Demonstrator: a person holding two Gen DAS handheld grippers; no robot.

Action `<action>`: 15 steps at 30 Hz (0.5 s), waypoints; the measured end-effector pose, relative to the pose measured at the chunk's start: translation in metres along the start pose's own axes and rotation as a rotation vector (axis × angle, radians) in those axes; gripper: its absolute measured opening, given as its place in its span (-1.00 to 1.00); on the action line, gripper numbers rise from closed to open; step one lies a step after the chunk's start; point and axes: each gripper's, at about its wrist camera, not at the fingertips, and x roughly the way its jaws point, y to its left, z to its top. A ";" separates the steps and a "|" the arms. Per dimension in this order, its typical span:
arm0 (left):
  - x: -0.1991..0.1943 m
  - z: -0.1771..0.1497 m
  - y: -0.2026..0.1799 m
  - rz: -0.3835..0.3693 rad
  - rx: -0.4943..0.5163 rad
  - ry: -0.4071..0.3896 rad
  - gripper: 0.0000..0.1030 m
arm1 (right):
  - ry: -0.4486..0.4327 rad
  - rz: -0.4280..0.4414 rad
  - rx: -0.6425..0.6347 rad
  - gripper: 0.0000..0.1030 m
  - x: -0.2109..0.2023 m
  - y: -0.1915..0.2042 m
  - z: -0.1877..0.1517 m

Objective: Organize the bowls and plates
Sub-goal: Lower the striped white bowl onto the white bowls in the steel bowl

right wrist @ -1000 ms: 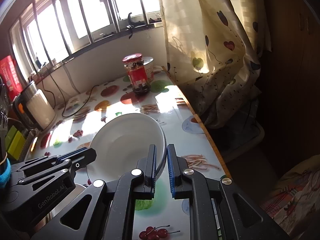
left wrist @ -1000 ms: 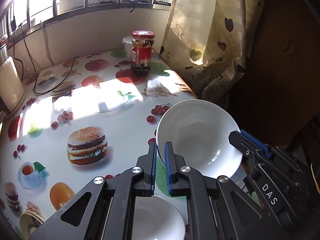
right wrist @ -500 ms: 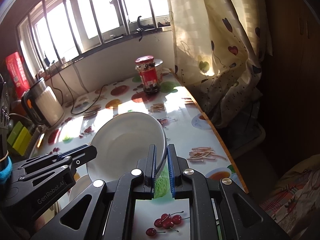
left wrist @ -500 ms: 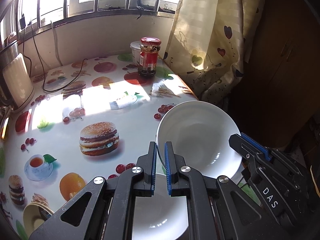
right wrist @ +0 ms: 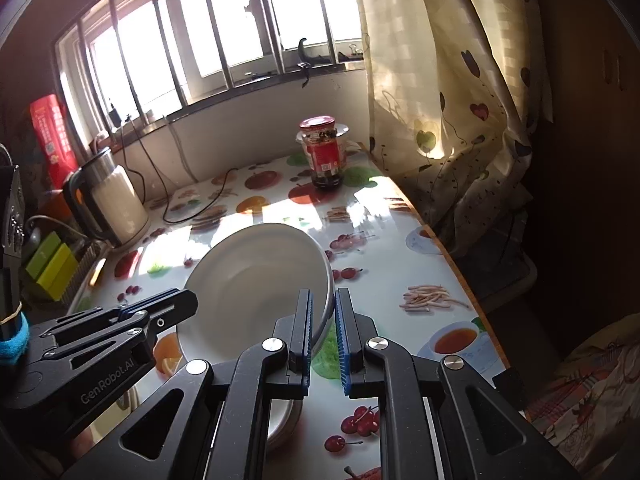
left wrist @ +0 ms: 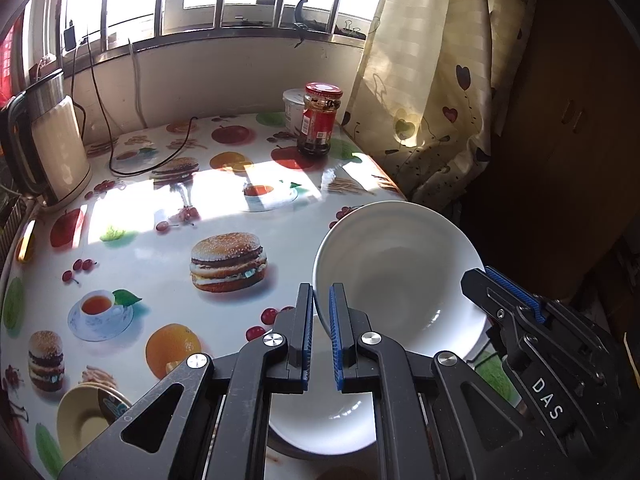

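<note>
I hold the white bowl (left wrist: 396, 276) tilted in the air, my left gripper (left wrist: 320, 312) pinching its near-left rim and my right gripper (right wrist: 322, 312) its opposite edge. A second bowl (left wrist: 324, 420) sits on the bench (left wrist: 160, 256) directly below, so stacking means going straight down.

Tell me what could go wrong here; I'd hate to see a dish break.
1. The bowl is held tilted in the air by its rim only, left gripper on one side and right gripper on the other; it might slip.
2. It hangs near the table edge, so a drop may land off it.
3. Lowered fast, it could chip the second bowl underneath.
</note>
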 end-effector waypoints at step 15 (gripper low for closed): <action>-0.018 -0.021 0.019 0.025 -0.025 0.000 -0.84 | 0.013 0.031 -0.020 -0.77 -0.006 0.021 -0.017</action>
